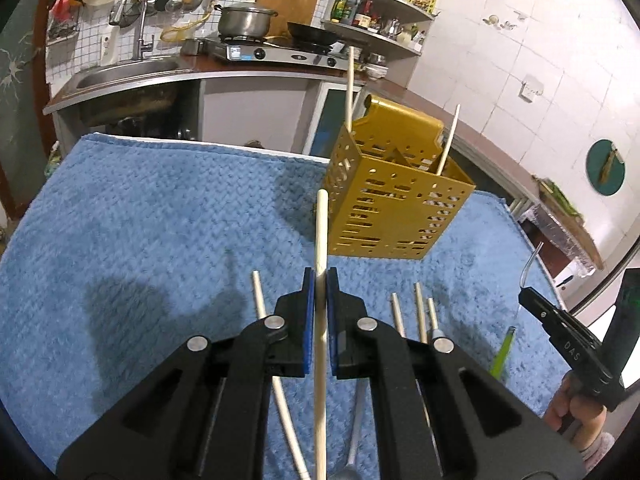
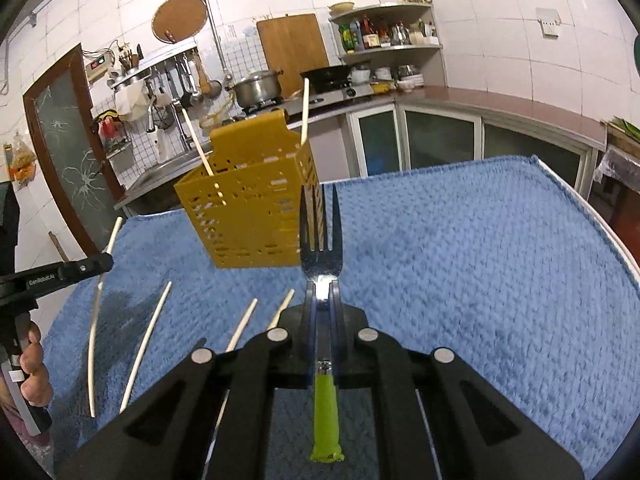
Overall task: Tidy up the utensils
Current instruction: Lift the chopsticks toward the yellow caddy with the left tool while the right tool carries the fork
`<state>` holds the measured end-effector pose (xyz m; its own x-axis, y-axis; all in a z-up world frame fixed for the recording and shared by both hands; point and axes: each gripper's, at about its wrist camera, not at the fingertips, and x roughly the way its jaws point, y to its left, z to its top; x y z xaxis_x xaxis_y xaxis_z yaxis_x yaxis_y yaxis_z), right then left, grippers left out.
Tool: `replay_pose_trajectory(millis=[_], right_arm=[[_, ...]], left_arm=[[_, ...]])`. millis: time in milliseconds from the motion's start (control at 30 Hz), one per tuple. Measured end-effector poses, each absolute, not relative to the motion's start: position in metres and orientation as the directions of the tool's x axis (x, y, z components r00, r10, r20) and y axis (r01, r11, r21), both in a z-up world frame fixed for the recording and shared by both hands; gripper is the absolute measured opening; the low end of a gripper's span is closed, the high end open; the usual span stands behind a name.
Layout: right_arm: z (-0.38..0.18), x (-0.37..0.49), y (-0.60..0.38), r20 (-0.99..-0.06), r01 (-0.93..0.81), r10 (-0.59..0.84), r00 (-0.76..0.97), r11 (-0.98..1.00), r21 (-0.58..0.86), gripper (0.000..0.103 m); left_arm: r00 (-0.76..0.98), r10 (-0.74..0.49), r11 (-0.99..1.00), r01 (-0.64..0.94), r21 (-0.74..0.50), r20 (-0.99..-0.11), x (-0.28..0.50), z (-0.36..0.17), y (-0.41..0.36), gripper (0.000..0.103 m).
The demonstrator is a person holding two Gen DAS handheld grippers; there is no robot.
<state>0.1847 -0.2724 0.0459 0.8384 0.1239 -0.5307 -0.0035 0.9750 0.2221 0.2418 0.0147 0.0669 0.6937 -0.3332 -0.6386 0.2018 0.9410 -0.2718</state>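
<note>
Left gripper (image 1: 319, 280) clamped on a chopstick (image 1: 321, 236), jaws narrow around its shaft; long axis runs along the fingers, free tip aimed ahead and up toward the holder (image 1: 396, 200). Right gripper (image 2: 322, 292) pinched tight on a fork (image 2: 320, 256) at its metal neck, tines ahead toward the holder, green handle trailing back between the fingers. Holder, yellow and perforated, upright on the blue towel (image 2: 480, 260), two chopsticks (image 2: 305, 112) leaning out of its top. More chopsticks (image 2: 144, 344) flat on the towel just short of the holder, lengthwise toward it.
</note>
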Motion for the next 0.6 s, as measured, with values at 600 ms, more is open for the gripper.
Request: replay_pose_trajectory(millis=[600], right_arm=[[0.090, 0.219, -0.277, -0.463, -0.031, 0.115, 0.879, 0.982, 0.187, 0.000]], left_arm=[[0.759, -0.413, 0.910, 0.321, -0.263, -0.503, 0.263, 0.112, -0.012, 0.004]])
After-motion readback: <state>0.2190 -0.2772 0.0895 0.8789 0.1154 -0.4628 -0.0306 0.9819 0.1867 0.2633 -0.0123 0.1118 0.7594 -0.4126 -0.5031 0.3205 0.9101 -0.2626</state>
